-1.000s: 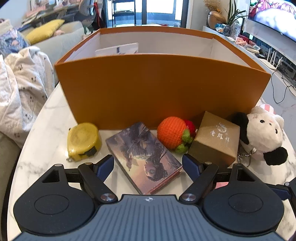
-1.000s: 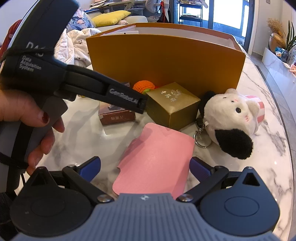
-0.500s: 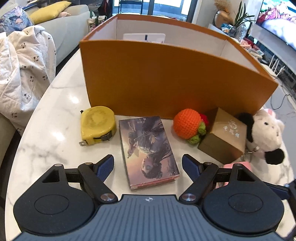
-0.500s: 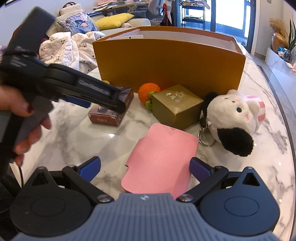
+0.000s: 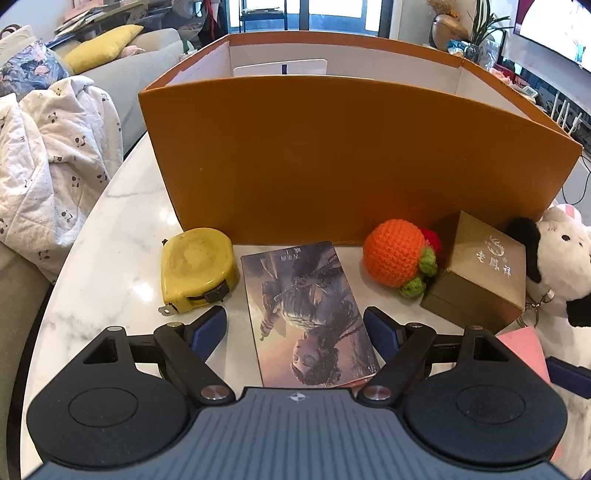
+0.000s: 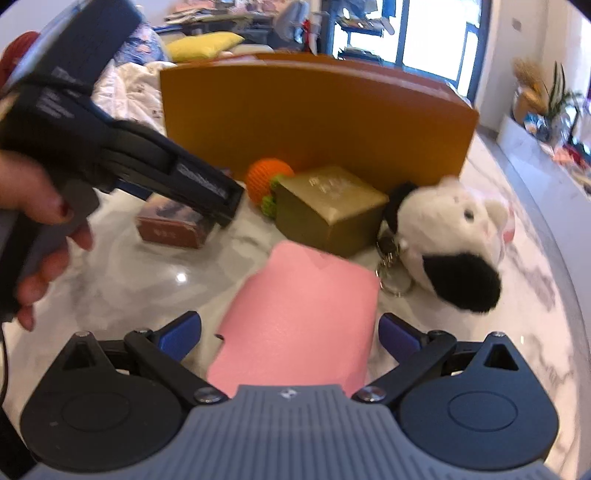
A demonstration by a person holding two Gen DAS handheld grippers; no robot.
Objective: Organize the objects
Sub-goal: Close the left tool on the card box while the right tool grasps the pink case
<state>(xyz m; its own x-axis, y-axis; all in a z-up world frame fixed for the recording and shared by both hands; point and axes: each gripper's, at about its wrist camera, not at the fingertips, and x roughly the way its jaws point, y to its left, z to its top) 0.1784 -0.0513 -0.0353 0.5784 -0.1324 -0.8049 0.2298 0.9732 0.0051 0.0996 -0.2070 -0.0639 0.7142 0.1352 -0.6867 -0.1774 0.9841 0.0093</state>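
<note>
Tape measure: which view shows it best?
The left wrist view. The yellow tape measure lies in full, sharp sight on the table, left of the book and in front of the orange box. The right wrist view shows none of it; the left hand-held gripper blocks that spot.

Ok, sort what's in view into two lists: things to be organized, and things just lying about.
For the job: orange box, tape measure, book, crochet orange, gold box, plush toy, pink card.

Lying about: blanket, yellow cushion, sofa, plant, screen.
</note>
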